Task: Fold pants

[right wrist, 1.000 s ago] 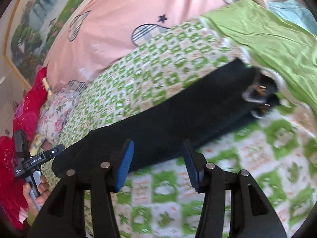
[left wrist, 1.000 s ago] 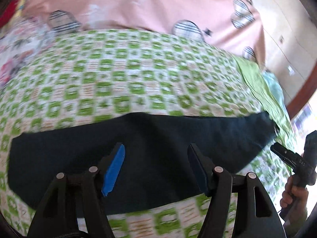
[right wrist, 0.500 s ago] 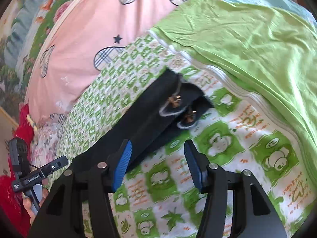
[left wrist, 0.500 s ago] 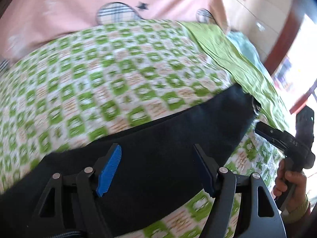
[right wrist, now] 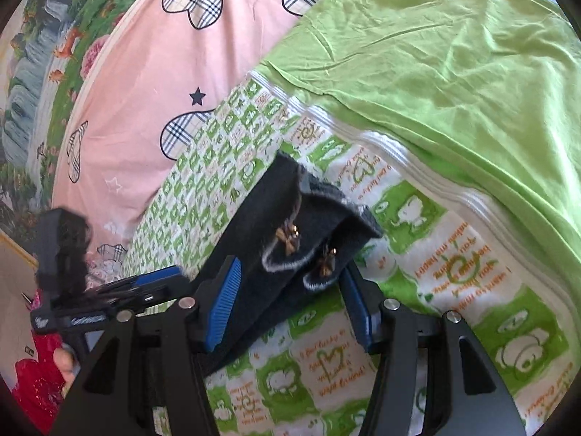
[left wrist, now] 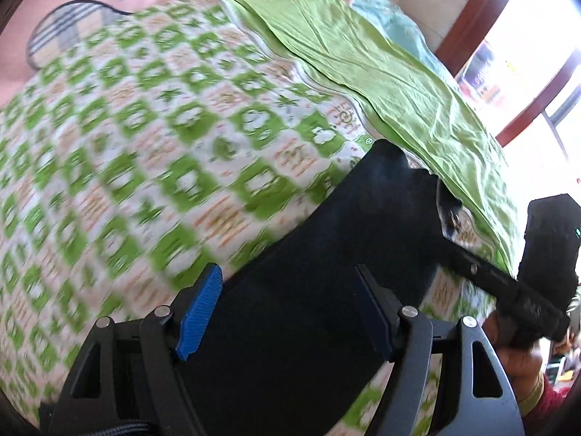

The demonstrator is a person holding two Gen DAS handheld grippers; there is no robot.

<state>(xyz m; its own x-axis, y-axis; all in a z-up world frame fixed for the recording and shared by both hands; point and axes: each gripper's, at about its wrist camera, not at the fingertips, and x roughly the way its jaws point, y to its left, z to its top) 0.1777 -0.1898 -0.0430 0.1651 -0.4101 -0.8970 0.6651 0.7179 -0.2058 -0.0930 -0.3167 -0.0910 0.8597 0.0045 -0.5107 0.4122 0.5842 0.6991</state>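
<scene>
The dark navy pants [left wrist: 326, 272] lie as a long flat strip on the green-and-white checked bedspread [left wrist: 145, 145]. In the right wrist view their hem end [right wrist: 312, 225] shows white-trimmed cuffs with small gold bows. My left gripper [left wrist: 287, 309] is open, low over the middle of the pants, holding nothing. My right gripper [right wrist: 287, 301] is open, its fingers straddling the hem end just above the cloth. The right gripper also shows in the left wrist view [left wrist: 483, 272] at the pants' end, and the left gripper shows in the right wrist view [right wrist: 145, 290] at the left.
A plain green sheet [right wrist: 454, 72] lies just past the hem end. A pink duvet with plaid hearts [right wrist: 181, 54] covers the far side. A picture [right wrist: 36, 54] hangs behind it. A wood-framed window [left wrist: 526, 72] is at the right.
Both grippers have moved along the pants toward the hem end and closer to the cloth. The right gripper now straddles the cuffs. Both have stayed open.
</scene>
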